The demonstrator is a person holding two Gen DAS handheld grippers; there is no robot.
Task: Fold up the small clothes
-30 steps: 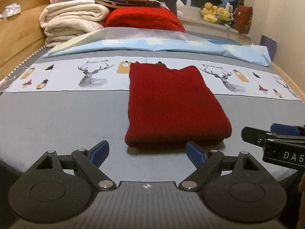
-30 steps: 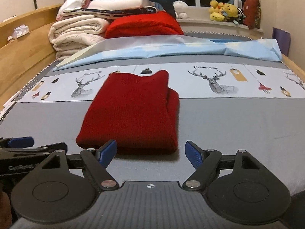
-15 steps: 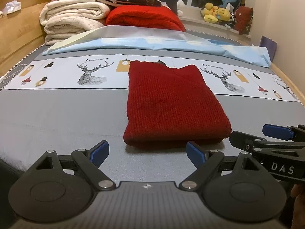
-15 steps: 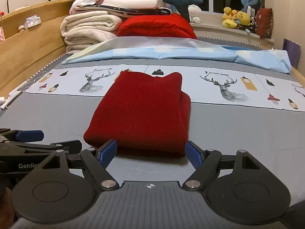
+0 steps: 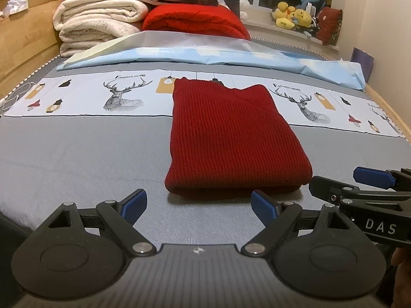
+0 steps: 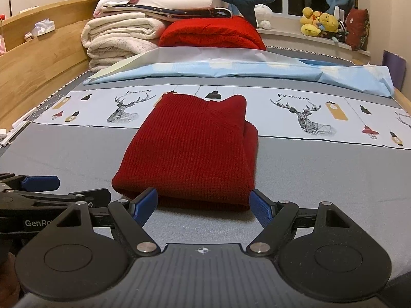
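A dark red knit sweater [image 5: 231, 138] lies folded into a thick rectangle on the grey bed sheet [image 5: 77, 159]; the right wrist view shows the same sweater [image 6: 192, 154] with its stacked layers along the right side. My left gripper [image 5: 200, 204] hovers open just short of the sweater's near edge, with nothing between its blue pads. My right gripper [image 6: 203, 205] is open too, its pads spanning the near edge without touching it. Each gripper shows at the other view's edge: the right gripper [image 5: 359, 187] and the left gripper [image 6: 59, 190].
A pale printed band with deer [image 5: 120, 95] crosses the sheet behind the sweater. Beyond it lie a light blue duvet [image 5: 205, 56], stacked white blankets [image 5: 97, 23] and a red blanket [image 5: 195, 20]. A wooden bed frame [image 6: 38, 64] runs along the left; plush toys [image 6: 321, 23] sit on the sill.
The right gripper has edged closer to the sweater's near edge and shifted left, reaching further into the left wrist view. The sweater has not moved and both grippers stay open.
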